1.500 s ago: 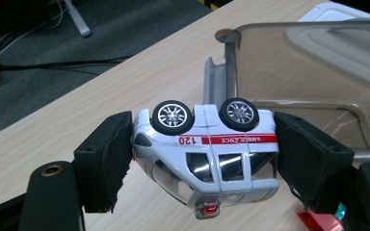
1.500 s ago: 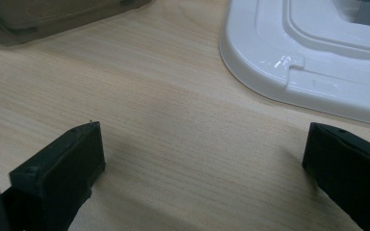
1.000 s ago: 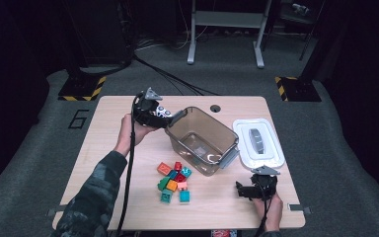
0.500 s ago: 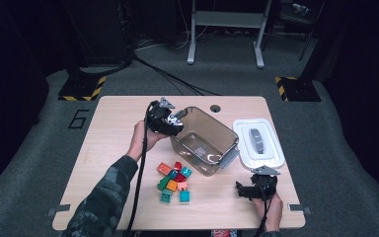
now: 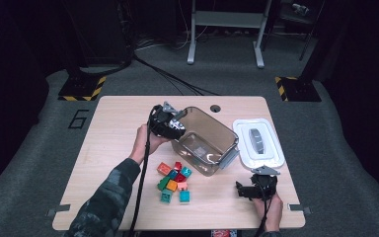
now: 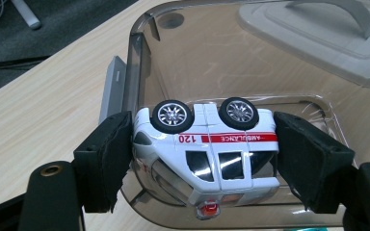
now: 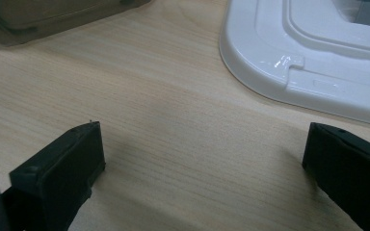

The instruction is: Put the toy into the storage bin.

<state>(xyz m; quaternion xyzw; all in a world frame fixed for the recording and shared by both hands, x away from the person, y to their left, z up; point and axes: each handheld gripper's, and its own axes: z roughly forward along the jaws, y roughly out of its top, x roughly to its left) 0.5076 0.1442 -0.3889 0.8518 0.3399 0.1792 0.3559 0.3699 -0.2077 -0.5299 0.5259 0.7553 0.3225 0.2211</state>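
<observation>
My left gripper (image 6: 202,159) is shut on a white toy car (image 6: 207,151) with a red stripe and "120" on its side. The car lies on its side between the pads, wheels up, held over the open smoky clear bin (image 6: 139,62). From above, the left gripper (image 5: 175,126) hangs at the bin's (image 5: 205,143) near-left rim. My right gripper (image 5: 244,190) rests low at the table's front right, open, with bare wood between its jaws (image 7: 197,159). The bin's white lid (image 5: 257,143) lies right of the bin; its edge (image 7: 289,62) is just ahead of the right gripper.
A cluster of several coloured blocks (image 5: 174,180) sits on the table in front of the bin. The wooden table (image 5: 113,133) has a round hole (image 5: 215,108) near its far edge. Dark floor and stands surround it.
My left gripper has carried the toy car rightward from the bin's left side to above its near-left rim. The right gripper has stayed put.
</observation>
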